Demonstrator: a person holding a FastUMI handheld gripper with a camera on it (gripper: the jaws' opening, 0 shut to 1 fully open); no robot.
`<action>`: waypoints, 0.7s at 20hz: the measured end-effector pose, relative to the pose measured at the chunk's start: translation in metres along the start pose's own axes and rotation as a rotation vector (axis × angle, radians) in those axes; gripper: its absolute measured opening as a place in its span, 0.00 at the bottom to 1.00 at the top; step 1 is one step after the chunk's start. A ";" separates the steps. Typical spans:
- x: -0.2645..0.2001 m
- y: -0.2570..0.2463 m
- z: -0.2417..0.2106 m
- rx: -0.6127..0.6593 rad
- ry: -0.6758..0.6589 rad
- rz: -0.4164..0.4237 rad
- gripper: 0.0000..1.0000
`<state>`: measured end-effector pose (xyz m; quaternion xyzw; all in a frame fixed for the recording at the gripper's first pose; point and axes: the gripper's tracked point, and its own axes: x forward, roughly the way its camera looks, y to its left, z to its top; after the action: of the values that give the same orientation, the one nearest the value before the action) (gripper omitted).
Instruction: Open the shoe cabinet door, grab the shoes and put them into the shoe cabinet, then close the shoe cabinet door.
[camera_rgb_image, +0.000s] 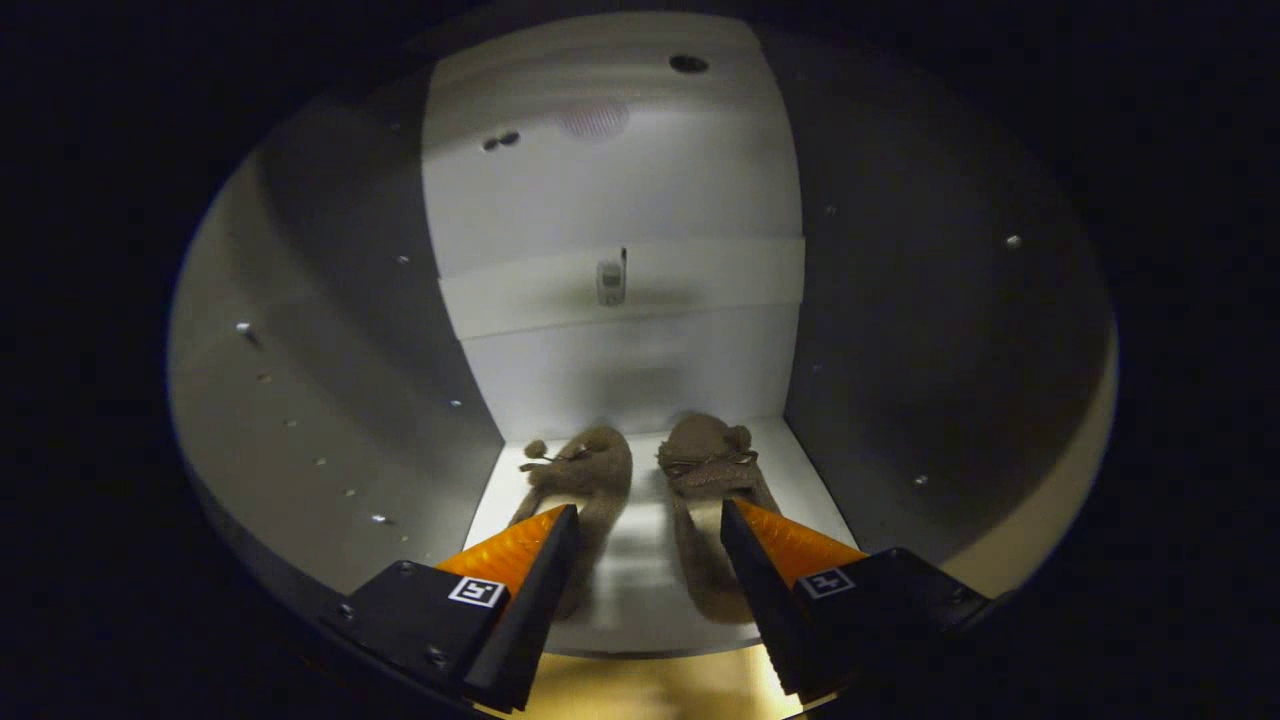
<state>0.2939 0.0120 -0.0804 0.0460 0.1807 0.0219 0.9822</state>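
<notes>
I look into the open shoe cabinet (620, 360), white inside. Two brown fuzzy slippers with small pompoms lie side by side on its floor, toes toward the back wall: the left slipper (585, 480) and the right slipper (705, 470). My gripper (648, 520) is open, its fingers spread over the heels of the pair. The left fingertip (560, 525) overlaps the left slipper's heel and the right fingertip (740, 520) overlaps the right one's. Nothing is pinched between the fingers.
Cabinet side walls (330, 400) with rows of shelf-pin holes stand close on both sides. A horizontal rail with a small latch fitting (611, 280) crosses the back wall. A yellowish surface (640, 690) lies below the cabinet floor's front edge.
</notes>
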 end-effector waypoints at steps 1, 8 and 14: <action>-0.017 0.006 0.003 -0.011 -0.025 0.004 0.93; -0.144 0.044 0.005 -0.029 -0.208 0.048 0.98; -0.249 0.057 0.003 -0.025 -0.343 0.090 0.98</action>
<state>0.0613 0.0541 0.0158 0.0451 0.0081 0.0601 0.9971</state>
